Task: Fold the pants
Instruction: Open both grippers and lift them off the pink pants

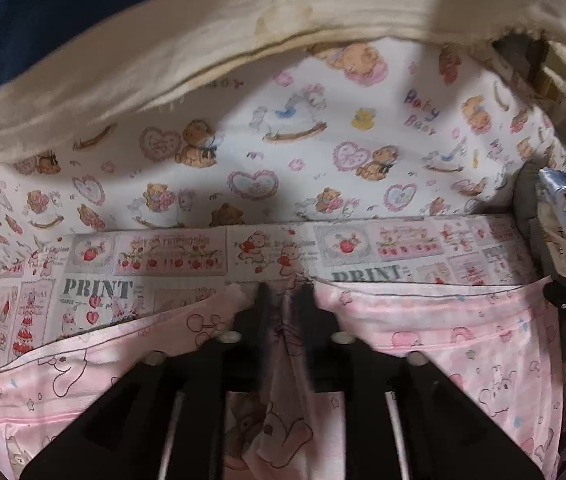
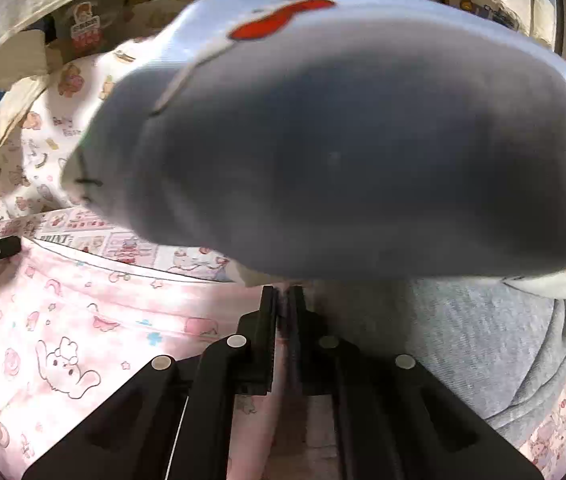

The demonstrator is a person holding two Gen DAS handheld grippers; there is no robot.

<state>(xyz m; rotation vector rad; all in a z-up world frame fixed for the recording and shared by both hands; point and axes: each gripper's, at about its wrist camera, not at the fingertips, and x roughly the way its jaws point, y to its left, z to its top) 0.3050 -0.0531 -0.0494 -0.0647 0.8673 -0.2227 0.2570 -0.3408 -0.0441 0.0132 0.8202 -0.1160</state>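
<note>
beside the pants [image 2: 83, 320], a blurred plush toy [image 2: 343, 140]

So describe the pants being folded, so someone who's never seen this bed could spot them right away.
Start at the bed, covered by a strawberry sheet printed with the word PRINT. Nearest the cameras, on top of it, lie the pants: pale pink with outlined bunnies, stars and rainbows. The left tool and right tool each pinch their edge; the grey garment alongside is plain.

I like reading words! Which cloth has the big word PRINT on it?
The strawberry-patterned sheet, the strip just beyond the pink pants. The teddy-bear sheet behind says "Baby Bear" instead, and the pants show only drawings.
</note>
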